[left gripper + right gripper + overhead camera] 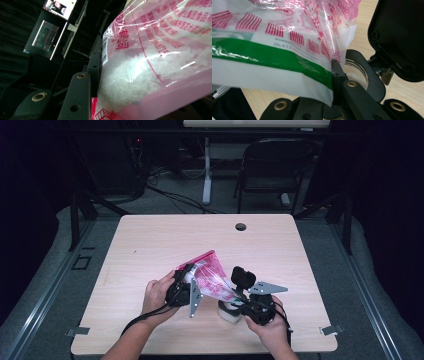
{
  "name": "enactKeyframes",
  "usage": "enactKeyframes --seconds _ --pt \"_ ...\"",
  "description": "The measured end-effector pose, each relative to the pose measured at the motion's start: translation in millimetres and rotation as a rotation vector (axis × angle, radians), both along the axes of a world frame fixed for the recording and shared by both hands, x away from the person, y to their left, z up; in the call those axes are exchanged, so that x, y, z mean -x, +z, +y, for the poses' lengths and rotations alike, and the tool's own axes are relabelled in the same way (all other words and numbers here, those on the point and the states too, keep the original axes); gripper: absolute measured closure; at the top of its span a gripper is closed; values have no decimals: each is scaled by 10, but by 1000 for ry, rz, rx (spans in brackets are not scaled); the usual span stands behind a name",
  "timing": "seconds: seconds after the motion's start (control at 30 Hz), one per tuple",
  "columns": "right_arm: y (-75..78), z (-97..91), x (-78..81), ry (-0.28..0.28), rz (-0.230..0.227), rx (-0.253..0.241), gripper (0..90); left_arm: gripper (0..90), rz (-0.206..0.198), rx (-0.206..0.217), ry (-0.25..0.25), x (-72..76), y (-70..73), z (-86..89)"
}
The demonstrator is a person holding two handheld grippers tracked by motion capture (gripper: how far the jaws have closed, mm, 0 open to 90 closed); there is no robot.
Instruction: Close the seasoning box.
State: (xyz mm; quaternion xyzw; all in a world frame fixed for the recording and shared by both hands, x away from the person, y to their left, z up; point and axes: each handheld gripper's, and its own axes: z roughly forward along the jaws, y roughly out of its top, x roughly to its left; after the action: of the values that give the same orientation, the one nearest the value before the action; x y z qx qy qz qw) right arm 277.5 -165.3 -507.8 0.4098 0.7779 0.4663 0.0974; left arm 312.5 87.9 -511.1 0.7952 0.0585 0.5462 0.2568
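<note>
High view: one bag (210,275), two tools, one jar (229,311).

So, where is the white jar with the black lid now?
In the high view, the white jar stands near the table's front edge, under the tilted bag.

A pale wooden worktop (150,245) is sitting mid-frame, its round cable hole (241,227) lying toward twelve o'clock. A dark folding chair (272,167) is standing beyond at one o'clock, beside a white post (206,167).
</note>
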Motion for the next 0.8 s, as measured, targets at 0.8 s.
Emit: enactKeyframes --seconds 0.8 --pt "26 -8 6 -5 -12 -14 899 692 104 44 1 -67 -119 21"
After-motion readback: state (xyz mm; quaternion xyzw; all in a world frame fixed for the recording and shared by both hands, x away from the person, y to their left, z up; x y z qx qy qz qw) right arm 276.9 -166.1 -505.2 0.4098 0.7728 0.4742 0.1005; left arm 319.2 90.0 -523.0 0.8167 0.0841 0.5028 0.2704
